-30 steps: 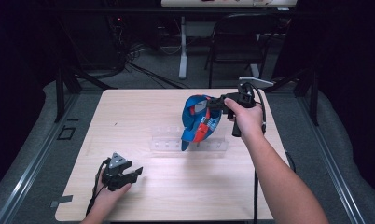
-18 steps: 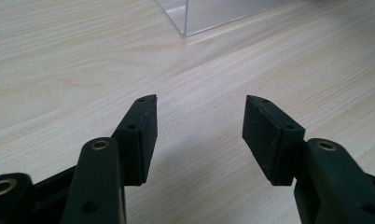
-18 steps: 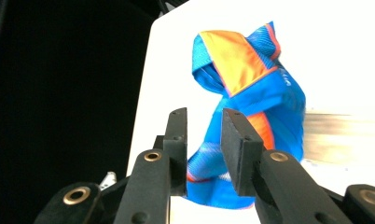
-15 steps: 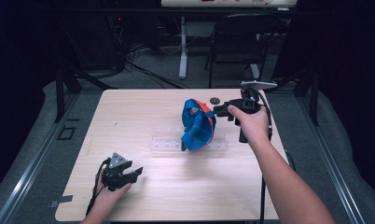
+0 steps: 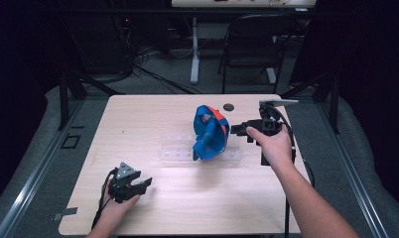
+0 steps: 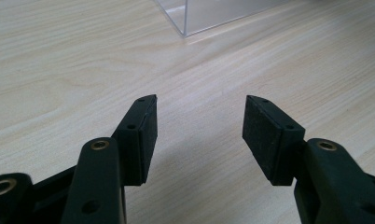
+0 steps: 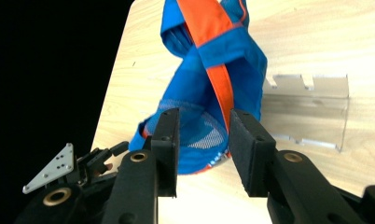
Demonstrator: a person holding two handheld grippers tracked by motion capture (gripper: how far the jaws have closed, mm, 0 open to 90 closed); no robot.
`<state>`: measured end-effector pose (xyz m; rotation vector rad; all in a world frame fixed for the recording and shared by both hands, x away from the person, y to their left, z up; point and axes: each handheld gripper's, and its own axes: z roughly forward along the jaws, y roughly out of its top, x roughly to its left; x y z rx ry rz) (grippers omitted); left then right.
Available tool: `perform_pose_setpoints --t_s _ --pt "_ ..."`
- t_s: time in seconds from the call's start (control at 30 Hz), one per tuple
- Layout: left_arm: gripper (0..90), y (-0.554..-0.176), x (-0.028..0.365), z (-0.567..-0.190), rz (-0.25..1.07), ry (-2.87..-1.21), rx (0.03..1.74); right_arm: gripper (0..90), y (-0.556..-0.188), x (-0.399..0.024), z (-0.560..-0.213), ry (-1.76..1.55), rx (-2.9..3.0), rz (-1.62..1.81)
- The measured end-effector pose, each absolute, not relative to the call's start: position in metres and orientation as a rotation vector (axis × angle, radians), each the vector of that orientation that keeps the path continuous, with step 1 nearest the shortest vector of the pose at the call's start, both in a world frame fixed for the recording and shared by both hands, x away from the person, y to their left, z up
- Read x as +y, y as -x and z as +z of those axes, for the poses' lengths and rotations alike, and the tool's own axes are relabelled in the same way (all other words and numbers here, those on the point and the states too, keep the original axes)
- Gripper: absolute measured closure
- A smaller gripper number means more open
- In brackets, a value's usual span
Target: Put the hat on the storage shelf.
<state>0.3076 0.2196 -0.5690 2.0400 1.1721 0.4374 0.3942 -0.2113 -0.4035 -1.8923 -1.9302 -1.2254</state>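
Clear rack (image 5: 177, 151) partly behind cap (image 5: 210, 131)

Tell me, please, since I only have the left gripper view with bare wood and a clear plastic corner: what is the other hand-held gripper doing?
Observer: In the high view the right hand-held gripper is held at the right side of a blue and orange cloth item, jaws apart.
Operator: Is it gripping the cloth?
Observer: Not visibly. In the right gripper view its pads stand open with blue mesh showing between them; I cannot tell whether they touch it.
Operator: What is my plastic corner part of?
Observer: A clear plastic rack lying mid-table, with the cloth standing on its right part.
Operator: And my own gripper?
Observer: The left hand-held gripper sits low at the table's near-left, open, away from the rack.
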Motion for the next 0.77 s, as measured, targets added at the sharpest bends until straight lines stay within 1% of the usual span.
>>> perform_pose_setpoints --t_s 0.5,0.77 --pt "45.7 -0.307 0.217 -0.570 0.434 -2.047 1.170 61.2 -0.354 -0.233 -0.439 1.867 -1.995 -1.265" --pt "46.2 -0.304 0.212 -0.567 0.437 -2.044 1.143 58.8 -0.323 -0.248 -0.469 1.885 -2.009 -1.302"
